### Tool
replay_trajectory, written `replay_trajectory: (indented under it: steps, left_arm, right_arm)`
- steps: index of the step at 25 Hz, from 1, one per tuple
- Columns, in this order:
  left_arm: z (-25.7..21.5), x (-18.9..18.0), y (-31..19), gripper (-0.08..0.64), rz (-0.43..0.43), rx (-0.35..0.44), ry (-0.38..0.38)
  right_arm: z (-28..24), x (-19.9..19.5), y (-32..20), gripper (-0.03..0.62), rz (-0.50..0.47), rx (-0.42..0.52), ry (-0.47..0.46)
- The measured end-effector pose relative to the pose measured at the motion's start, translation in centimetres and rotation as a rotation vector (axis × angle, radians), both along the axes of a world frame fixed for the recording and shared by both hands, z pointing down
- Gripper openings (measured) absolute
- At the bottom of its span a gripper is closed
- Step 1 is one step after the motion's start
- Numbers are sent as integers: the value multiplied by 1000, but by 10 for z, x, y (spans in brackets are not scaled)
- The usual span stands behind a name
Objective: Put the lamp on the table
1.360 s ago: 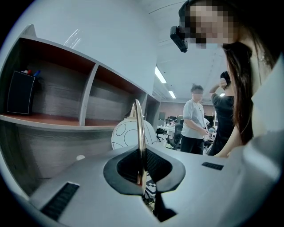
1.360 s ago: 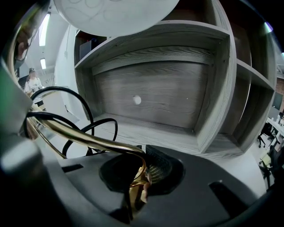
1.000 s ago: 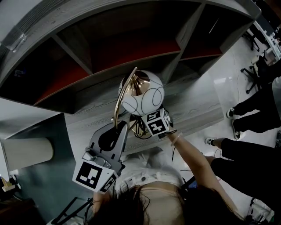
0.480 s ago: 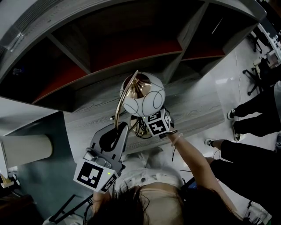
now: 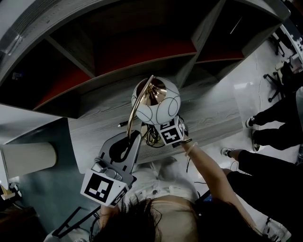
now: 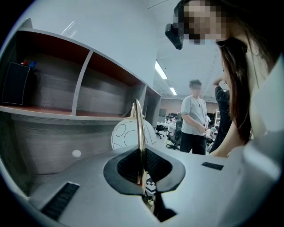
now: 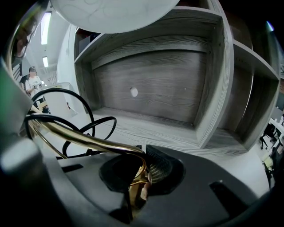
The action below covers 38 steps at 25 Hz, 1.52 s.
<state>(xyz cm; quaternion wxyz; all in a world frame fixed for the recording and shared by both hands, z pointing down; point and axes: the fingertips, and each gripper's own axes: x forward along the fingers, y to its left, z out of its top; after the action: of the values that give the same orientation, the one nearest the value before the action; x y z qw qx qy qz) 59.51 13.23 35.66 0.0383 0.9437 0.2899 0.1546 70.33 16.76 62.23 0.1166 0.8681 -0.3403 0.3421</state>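
Head view: the lamp [image 5: 156, 101], a white globe on a thin curved gold stem [image 5: 134, 108], is over the grey wood table [image 5: 213, 120], close to its near edge and in front of a shelf unit [image 5: 142, 52] with dark open compartments. The left gripper [image 5: 134, 135] meets the stem low down. The right gripper [image 5: 156, 136] reaches in under the globe, beside a tangle of black cord [image 5: 150, 138]. Whether the lamp's foot rests on the table cannot be told.

Left gripper view: the left gripper [image 6: 142, 170] has its jaws drawn almost together, pinching the upright gold stem [image 6: 140, 128] between the pads. The globe [image 6: 126, 133] sits just beyond. A dark box [image 6: 15, 82] stands in the shelf's upper left compartment.

Right gripper view: the right gripper [image 7: 140, 175] is clamped on a bent gold part of the lamp [image 7: 88, 139]. Loops of black cord [image 7: 75, 119] lie to its left over the table [image 7: 146, 128], with the globe [image 7: 115, 13] overhead.
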Motion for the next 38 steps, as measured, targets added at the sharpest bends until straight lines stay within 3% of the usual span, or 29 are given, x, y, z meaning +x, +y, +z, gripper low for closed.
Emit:
replay_trajectory:
  steps: [24, 38]
  left_arm:
    - [20, -12, 34, 17, 25, 54, 5]
    - [22, -17, 33, 17, -13, 57, -1]
  right_arm:
    - [21, -4, 20, 41, -21, 33, -2]
    - [11, -2, 21, 41, 5, 72, 15]
